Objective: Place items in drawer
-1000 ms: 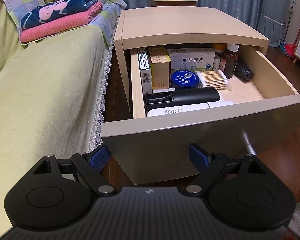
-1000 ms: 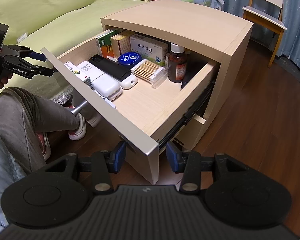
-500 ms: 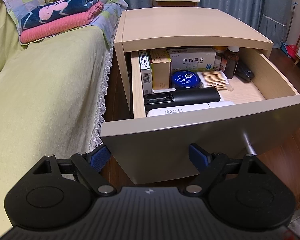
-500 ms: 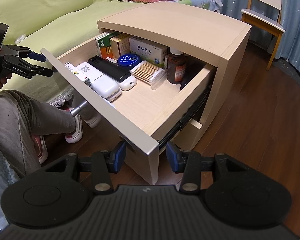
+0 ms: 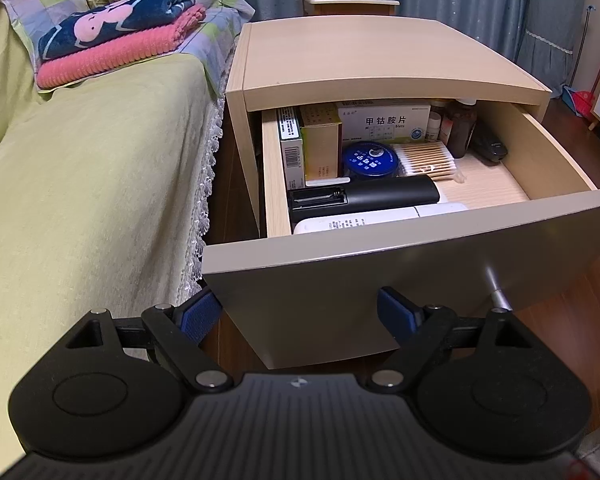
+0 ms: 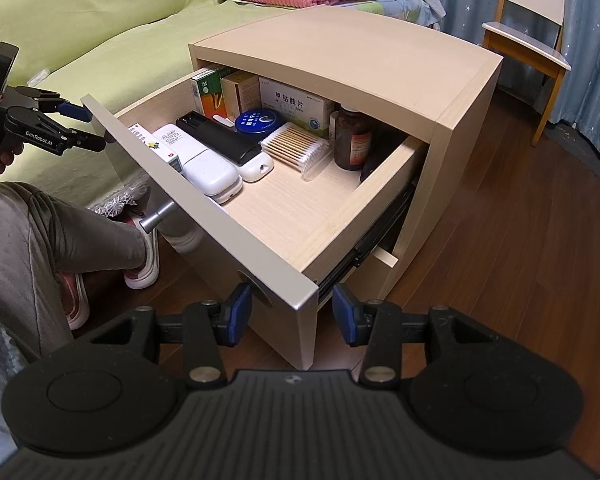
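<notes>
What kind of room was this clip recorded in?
Most likely a bedroom: a bed with folded blankets stands beside a nightstand whose open drawer holds medicine boxes and remotes; curtains hang behind.

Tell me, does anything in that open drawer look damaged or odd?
One thing: the black remote lies with its battery bay uncovered and empty, no cover in sight. The rest of the drawer looks tidy, boxes upright at the back, nothing spilled.

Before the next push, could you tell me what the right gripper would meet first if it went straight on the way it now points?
Most likely the near corner of the drawer front: the right gripper is open, and that corner sits right between its fingertips. Depth is unclear, so contact may be very close.
</notes>
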Demonstrator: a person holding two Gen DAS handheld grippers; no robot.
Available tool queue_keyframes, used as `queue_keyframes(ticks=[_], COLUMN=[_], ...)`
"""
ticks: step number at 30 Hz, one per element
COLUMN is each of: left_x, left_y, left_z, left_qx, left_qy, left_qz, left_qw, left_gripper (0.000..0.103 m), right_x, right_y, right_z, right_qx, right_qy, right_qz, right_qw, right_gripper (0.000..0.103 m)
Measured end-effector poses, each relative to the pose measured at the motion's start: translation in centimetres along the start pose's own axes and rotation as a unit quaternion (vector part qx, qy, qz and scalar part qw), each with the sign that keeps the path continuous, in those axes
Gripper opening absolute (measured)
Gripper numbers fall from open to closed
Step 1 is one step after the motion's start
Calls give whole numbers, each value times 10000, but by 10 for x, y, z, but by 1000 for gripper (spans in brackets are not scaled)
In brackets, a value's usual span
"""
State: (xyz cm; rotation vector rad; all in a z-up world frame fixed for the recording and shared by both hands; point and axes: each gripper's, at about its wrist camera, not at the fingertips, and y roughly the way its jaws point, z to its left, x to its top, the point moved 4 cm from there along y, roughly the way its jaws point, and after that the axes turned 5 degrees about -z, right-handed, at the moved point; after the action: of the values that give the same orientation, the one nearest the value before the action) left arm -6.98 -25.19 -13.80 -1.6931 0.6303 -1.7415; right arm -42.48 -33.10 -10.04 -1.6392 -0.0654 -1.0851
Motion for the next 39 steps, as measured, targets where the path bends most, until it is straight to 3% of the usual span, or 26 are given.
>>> queue_keyframes(ticks=[39], left_x=[0], left_y=[1], left_z=[2], left_qx=[-32], left_qy=[10], left_qz=[-41], left_qw=[10000], left_gripper=[85], right_x=[-2], right_y=[-2], right_z=[2], right_qx=[-135], right_qy=[-49], right_qz=[-86], right_qw=[9999], right_gripper=[40])
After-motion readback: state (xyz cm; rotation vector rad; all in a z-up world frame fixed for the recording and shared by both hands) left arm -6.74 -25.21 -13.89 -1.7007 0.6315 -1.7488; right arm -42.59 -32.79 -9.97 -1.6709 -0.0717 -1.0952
